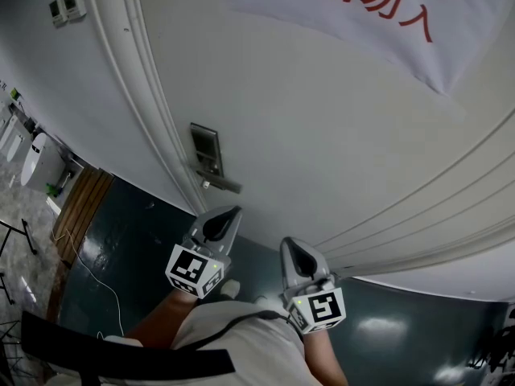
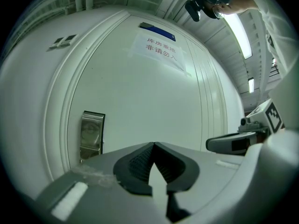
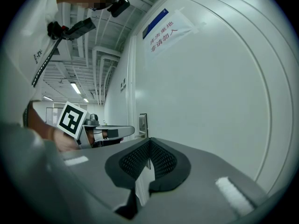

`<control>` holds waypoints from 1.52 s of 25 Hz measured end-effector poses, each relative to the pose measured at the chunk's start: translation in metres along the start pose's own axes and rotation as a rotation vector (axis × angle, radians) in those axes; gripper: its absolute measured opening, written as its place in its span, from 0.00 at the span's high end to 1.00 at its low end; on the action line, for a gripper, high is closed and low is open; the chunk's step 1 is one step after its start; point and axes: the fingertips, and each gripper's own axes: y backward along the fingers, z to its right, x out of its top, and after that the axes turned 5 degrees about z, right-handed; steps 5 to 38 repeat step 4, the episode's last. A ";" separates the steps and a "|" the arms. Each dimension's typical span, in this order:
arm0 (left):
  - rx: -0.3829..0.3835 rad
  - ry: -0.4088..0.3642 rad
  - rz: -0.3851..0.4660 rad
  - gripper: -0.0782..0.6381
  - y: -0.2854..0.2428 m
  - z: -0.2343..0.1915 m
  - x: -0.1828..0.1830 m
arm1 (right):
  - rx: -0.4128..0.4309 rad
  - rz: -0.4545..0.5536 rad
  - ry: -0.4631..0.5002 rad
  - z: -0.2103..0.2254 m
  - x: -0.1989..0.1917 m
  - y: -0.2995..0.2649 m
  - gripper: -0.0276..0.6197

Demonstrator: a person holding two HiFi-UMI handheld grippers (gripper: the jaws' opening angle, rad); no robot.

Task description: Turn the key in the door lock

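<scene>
Left tongs (image 2: 153, 144) fully closed, nothing gripped; right tongs (image 3: 149, 141) beside them, closed too, empty. Lock plate (image 1: 205, 149) ahead-left of left tongs, apart from both; key too small to discern. White door (image 1: 322, 135) faces both tongs, paper notice (image 1: 378, 6) above them.

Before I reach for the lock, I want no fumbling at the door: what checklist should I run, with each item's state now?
1. Lock plate in the left gripper view: ok, ahead and to the left on the door.
2. Key seated in the lock: cannot tell, too small to make out.
3. Left gripper open for a grasp: not ok, fingers shut, nothing between them.
4. Right gripper out of the way: ok, shut, empty, beside the left.
5. Path to the plate free: ok, nothing in between.
</scene>
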 end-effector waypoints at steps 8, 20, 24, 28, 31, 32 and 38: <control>0.001 0.000 -0.002 0.89 -0.001 -0.004 -0.001 | -0.004 -0.007 0.003 0.000 -0.002 -0.002 0.95; 0.001 0.000 -0.002 0.89 -0.001 -0.004 -0.001 | -0.004 -0.007 0.003 0.000 -0.002 -0.002 0.95; 0.001 0.000 -0.002 0.89 -0.001 -0.004 -0.001 | -0.004 -0.007 0.003 0.000 -0.002 -0.002 0.95; 0.001 0.000 -0.002 0.89 -0.001 -0.004 -0.001 | -0.004 -0.007 0.003 0.000 -0.002 -0.002 0.95; 0.001 0.000 -0.002 0.89 -0.001 -0.004 -0.001 | -0.004 -0.007 0.003 0.000 -0.002 -0.002 0.95; 0.001 0.000 -0.002 0.89 -0.001 -0.004 -0.001 | -0.004 -0.007 0.003 0.000 -0.002 -0.002 0.95; 0.001 0.000 -0.002 0.89 -0.001 -0.004 -0.001 | -0.004 -0.007 0.003 0.000 -0.002 -0.002 0.95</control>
